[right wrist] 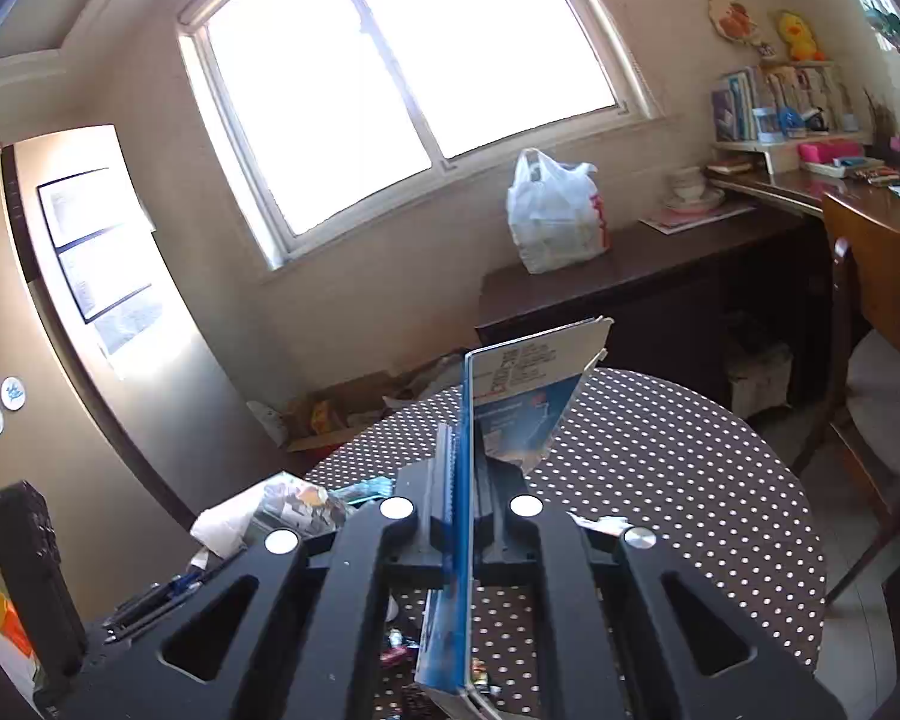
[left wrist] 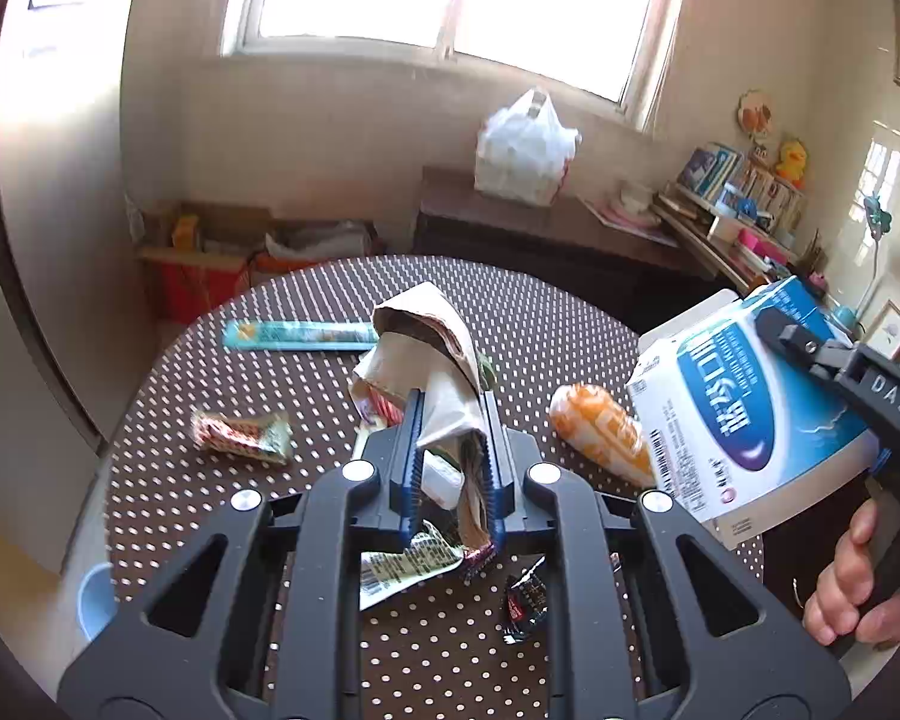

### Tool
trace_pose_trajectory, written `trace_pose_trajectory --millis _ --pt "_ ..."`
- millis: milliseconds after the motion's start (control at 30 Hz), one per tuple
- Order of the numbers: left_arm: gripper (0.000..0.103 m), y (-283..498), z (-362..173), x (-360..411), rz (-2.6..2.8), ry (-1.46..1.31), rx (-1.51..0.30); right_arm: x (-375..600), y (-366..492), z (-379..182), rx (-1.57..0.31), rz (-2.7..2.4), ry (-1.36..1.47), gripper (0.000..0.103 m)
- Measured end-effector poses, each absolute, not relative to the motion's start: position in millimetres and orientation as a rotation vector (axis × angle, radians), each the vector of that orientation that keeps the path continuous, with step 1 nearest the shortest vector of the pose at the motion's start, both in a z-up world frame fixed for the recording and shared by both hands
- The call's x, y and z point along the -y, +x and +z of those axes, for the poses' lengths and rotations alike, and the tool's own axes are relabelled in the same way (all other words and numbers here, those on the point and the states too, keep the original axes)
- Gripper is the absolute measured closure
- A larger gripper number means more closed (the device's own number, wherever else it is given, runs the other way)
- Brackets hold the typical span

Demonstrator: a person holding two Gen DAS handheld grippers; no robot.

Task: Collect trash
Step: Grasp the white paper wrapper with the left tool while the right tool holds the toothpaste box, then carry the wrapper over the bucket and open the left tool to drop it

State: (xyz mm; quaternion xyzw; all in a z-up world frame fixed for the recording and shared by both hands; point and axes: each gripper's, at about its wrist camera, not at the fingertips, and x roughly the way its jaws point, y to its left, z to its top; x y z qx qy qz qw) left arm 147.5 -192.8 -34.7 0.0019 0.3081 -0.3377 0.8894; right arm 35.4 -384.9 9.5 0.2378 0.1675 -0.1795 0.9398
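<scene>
Clamping a bundle of crumpled brown paper and wrappers (left wrist: 444,402) in the left tongs (left wrist: 450,414), lifting it just above the polka-dot table (left wrist: 558,324). Gripping one wall of a blue-and-white carton (left wrist: 744,414) in the right tongs (right wrist: 459,450), jaws clenched tight on the cardboard, holding it off the table's right edge, a hand (left wrist: 852,588) wrapping the handle. Leaving four loose pieces lying around the bundle: one long teal wrapper (left wrist: 300,336) behind, one red-and-green wrapper (left wrist: 240,435) to the left, one orange packet (left wrist: 600,432) between bundle and carton, one small dark wrapper (left wrist: 525,600) nearer the camera. Sitting beyond on a dark sideboard, one white plastic bag (left wrist: 525,150). Standing beside the table, one wooden chair (right wrist: 870,300).
</scene>
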Motion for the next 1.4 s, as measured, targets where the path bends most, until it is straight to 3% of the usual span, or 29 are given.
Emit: trace_pose_trajectory --millis 267,833,1400 --pt "0.085 134 -12 161 -0.584 0.036 -0.544 349 49 24 -0.335 -0.247 0.447 0.098" --pt "0.085 135 -11 37 -0.274 -0.049 -0.519 221 122 23 -0.455 0.068 0.336 0.098" --pt "0.085 136 -52 -101 0.026 -0.164 -0.609 56 169 2 -0.603 0.381 0.219 0.098"
